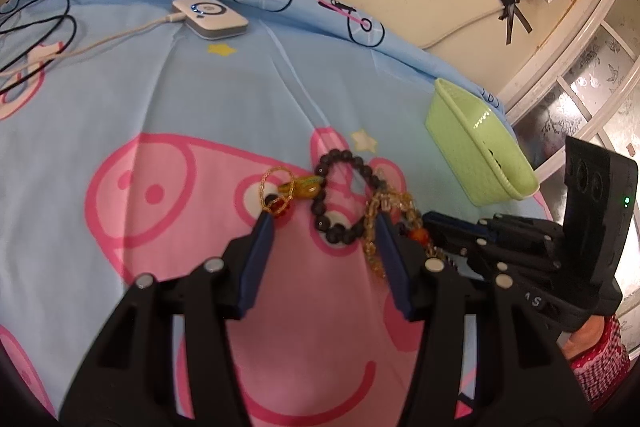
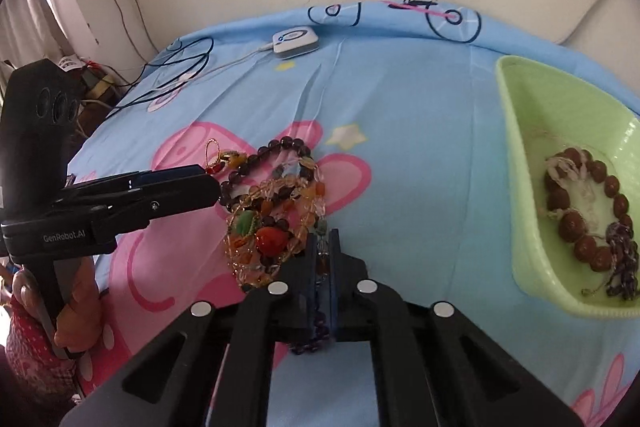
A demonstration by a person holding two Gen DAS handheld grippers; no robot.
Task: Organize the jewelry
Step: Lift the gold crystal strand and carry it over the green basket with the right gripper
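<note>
A pile of jewelry lies on the blue cartoon bedsheet: a dark bead bracelet [image 1: 340,195], a gold chain with red charm [image 1: 276,193], and amber bead strands [image 2: 272,223] with a red and a green pendant. My left gripper [image 1: 326,223] is open, its jaws on either side of the dark bracelet. My right gripper [image 2: 324,239] is shut on a bead strand [image 2: 322,259] at the pile's near edge. A green basket [image 2: 520,187] at the right holds a brown bead bracelet [image 2: 588,211] and a dark purple strand [image 2: 622,259].
A white charger box [image 1: 210,13] with its cable and a black cord [image 1: 36,27] lie at the far side of the bed by the wall. The green basket also shows in the left wrist view [image 1: 472,143], near the bed's right edge.
</note>
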